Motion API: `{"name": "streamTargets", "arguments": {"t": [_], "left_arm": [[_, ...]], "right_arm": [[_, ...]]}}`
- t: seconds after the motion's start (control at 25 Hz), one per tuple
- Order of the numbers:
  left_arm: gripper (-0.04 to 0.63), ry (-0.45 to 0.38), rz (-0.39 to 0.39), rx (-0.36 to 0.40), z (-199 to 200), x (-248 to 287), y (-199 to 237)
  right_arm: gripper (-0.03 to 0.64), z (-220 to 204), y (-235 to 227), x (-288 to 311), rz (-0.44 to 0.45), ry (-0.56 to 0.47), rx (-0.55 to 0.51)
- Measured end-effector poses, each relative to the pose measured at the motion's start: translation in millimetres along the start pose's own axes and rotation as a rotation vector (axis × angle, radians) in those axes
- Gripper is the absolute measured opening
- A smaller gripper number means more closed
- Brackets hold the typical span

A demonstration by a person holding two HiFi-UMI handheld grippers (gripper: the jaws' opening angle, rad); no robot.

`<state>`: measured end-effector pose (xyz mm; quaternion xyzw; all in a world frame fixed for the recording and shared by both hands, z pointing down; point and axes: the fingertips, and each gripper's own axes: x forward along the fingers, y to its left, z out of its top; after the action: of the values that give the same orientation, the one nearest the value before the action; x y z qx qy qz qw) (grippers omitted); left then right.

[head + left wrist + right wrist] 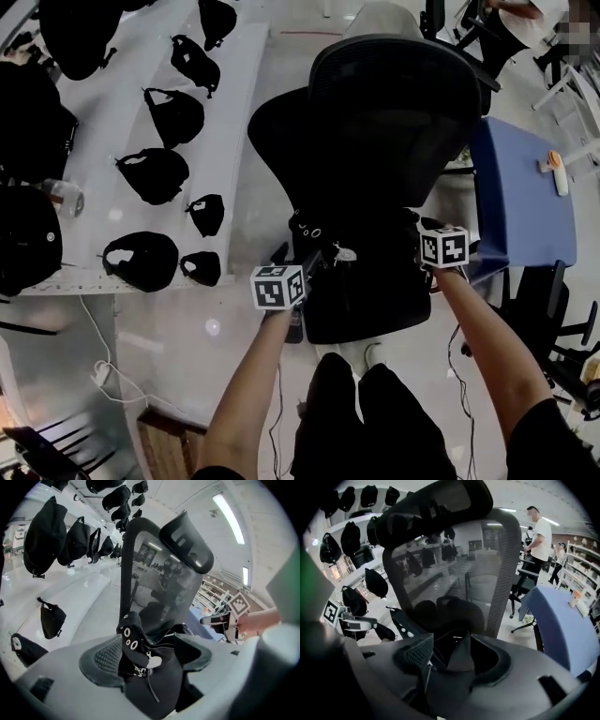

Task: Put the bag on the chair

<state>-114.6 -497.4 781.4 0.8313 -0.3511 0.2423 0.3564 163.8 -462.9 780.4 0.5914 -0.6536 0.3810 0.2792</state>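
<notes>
Hanging between 2 grippers, a black bag (330,242) is held over the seat of a black chair (394,112) in the middle of the head view. The left gripper (309,259) is clamped on the bag's left side, where 3 small metal rings and a zip pull are seen. Black cloth is squeezed between its jaws in the left gripper view. The right gripper (419,248) is clamped on the bag's right side. A fold of black cloth is pinched between its jaws in the right gripper view. The bag is spread between both grippers, just in front of the chair's mesh back. Whether the bag's bottom touches the seat cannot be told, because black is seen on black. At the upper left of the head view, a white shelf (108,112) is seen with other bags (155,173) laid on it. A blue table (517,202) is seen at the right, just beside the chair. At the upper right of the right gripper view, a person (541,531) in a white top is seen standing well apart from the chair.
</notes>
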Motion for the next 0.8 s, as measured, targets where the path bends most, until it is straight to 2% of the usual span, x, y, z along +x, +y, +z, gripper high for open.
{"name": "streamTargets", "arguments": {"t": [0.2,0.32,0.4,0.6,0.8], "left_arm": [[0.322,-0.064,0.007,0.017,14,-48,-35],[0.322,-0.103,-0.004,0.118,18,-82,-71],[0.322,-0.126,-0.020,0.166,15,-108,-97],[0.322,-0.204,-0.051,0.100,-5,-171,-157],[0.322,-0.299,-0.021,0.057,-40,-215,-216]], "right_arm": [[0.239,-2,25,-54,0.113,-0.045,-0.056],[0.243,-11,41,-94,0.183,-0.059,-0.087],[0.244,-19,46,-123,0.200,-0.075,-0.106],[0.244,-51,50,-196,0.222,-0.115,-0.087],[0.230,-92,51,-257,0.266,-0.150,-0.072]]}}
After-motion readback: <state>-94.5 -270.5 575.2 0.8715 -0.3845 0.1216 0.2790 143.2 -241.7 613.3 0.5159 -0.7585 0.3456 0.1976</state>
